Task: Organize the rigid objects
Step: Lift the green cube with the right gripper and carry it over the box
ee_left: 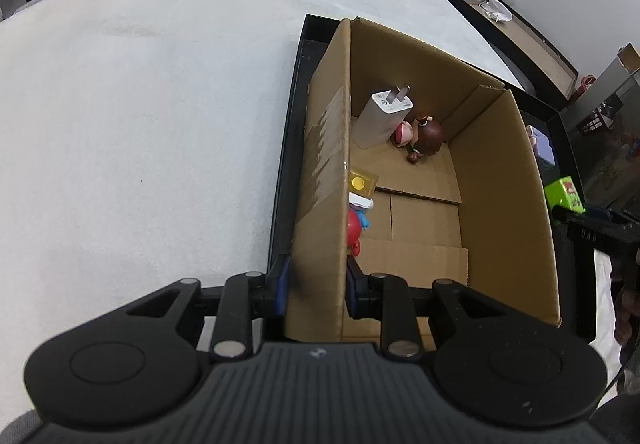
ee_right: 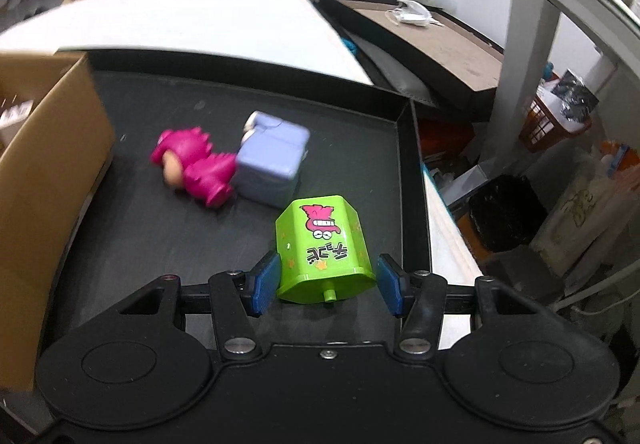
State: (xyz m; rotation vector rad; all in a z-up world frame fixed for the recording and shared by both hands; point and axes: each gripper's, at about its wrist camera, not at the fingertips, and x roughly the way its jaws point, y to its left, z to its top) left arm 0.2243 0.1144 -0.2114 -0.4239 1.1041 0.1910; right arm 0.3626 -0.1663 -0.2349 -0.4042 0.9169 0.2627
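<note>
A: Right wrist view: the right gripper (ee_right: 326,282) is half open around the green toy box (ee_right: 322,244), above the black tray (ee_right: 412,164).

B: Looks hard, light and slippery. Squeeze its flat sides. The left gripper (ee_left: 316,286) pinches the cardboard box (ee_left: 320,164) wall.

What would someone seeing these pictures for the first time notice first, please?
Most likely the bright green toy box between the right tongs, above the black tray; whether both pads press it is unclear. Behind it a pink figure lies on the tray against a lilac block. Otherwise, the cardboard box, its wall pinched by the left tongs, holds a white charger in its far corner.
</note>
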